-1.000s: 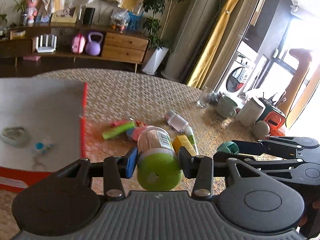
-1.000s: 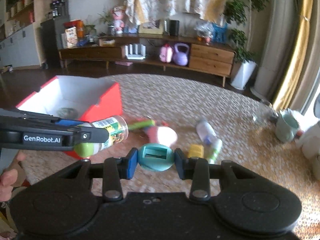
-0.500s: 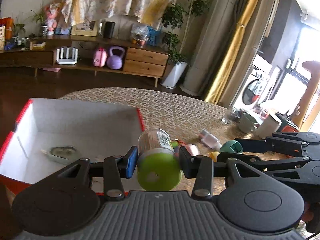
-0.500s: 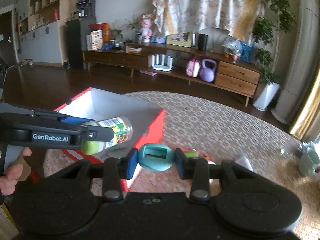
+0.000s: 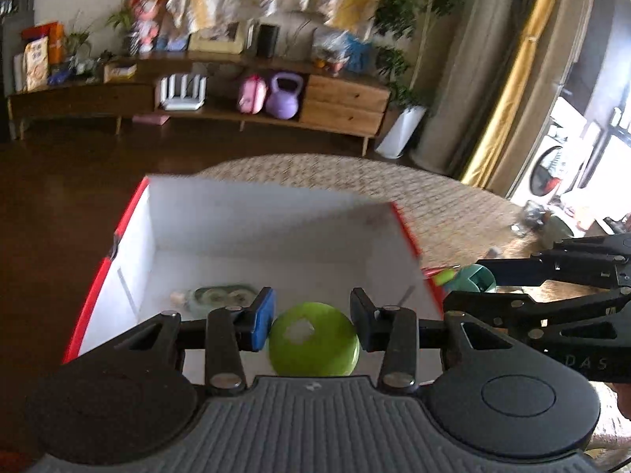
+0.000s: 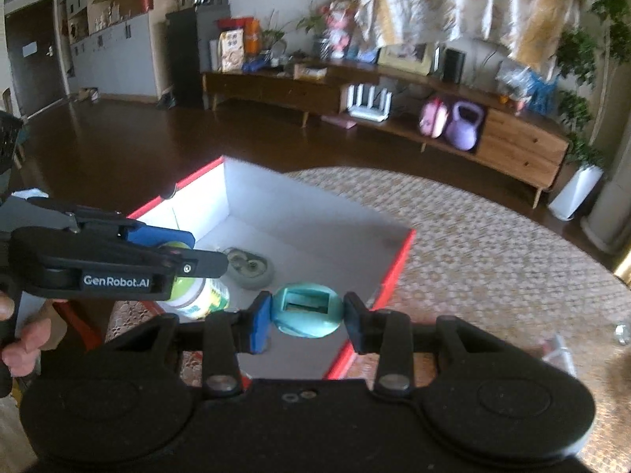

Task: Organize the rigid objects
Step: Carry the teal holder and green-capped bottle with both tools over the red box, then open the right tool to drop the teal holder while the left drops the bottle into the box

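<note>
Now I hold the green-capped jar (image 5: pixel 313 339) in the closing left gripper (image 5: pixel 311 317) and the teal piece (image 6: pixel 307 309) in the right gripper (image 6: pixel 307 315) over the red box (image 6: pixel 394 264), so next comes lowering and releasing.

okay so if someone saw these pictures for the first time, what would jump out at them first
The big red box with white inside, on the woven table. Over it, the left gripper, jaws closing, holds a green-capped jar, and the right gripper holds a teal oval thing. A grey item lies inside.
</note>
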`<action>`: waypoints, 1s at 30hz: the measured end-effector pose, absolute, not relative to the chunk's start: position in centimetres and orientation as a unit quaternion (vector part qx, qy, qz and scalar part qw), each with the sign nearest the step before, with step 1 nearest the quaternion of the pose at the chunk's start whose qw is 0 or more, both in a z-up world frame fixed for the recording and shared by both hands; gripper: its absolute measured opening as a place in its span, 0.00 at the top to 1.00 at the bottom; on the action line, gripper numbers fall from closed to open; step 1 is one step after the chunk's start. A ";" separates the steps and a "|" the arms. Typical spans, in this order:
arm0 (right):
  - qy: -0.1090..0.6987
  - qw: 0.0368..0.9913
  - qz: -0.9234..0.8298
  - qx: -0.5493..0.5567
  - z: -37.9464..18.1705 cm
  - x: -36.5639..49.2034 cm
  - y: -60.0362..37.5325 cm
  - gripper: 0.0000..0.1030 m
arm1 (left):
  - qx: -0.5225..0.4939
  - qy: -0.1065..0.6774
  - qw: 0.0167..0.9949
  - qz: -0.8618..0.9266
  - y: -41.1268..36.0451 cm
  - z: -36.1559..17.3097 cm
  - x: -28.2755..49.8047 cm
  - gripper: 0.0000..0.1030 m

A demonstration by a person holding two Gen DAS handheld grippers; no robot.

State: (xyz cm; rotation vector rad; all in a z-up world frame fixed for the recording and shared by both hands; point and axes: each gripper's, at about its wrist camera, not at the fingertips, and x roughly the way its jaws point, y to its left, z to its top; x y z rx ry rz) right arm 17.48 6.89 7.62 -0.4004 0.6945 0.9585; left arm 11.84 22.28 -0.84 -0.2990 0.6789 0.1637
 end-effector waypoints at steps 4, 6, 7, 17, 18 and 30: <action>0.338 0.797 0.453 -0.210 5.7 18.1 9.5 0.63 | -0.156 0.343 0.922 0.093 24.3 -2.0 12.8 0.88; 0.351 0.786 0.457 -0.222 4.7 18.5 11.0 0.63 | -0.158 0.351 0.918 0.091 25.1 -2.4 13.4 0.88; 0.357 0.783 0.456 -0.225 4.3 18.7 11.6 0.63 | -0.155 0.355 0.917 0.094 25.5 -2.7 13.8 0.88; 0.412 0.752 0.446 -0.258 0.4 19.9 14.7 0.63 | -0.153 0.405 0.896 0.098 27.2 -5.7 16.0 0.88; 0.413 0.750 0.446 -0.260 0.3 19.8 14.8 0.63 | -0.154 0.407 0.895 0.097 27.3 -5.9 16.1 0.88; 0.416 0.746 0.453 -0.254 0.6 19.1 14.3 0.56 | -0.152 0.414 0.892 0.099 27.1 -6.1 16.1 0.88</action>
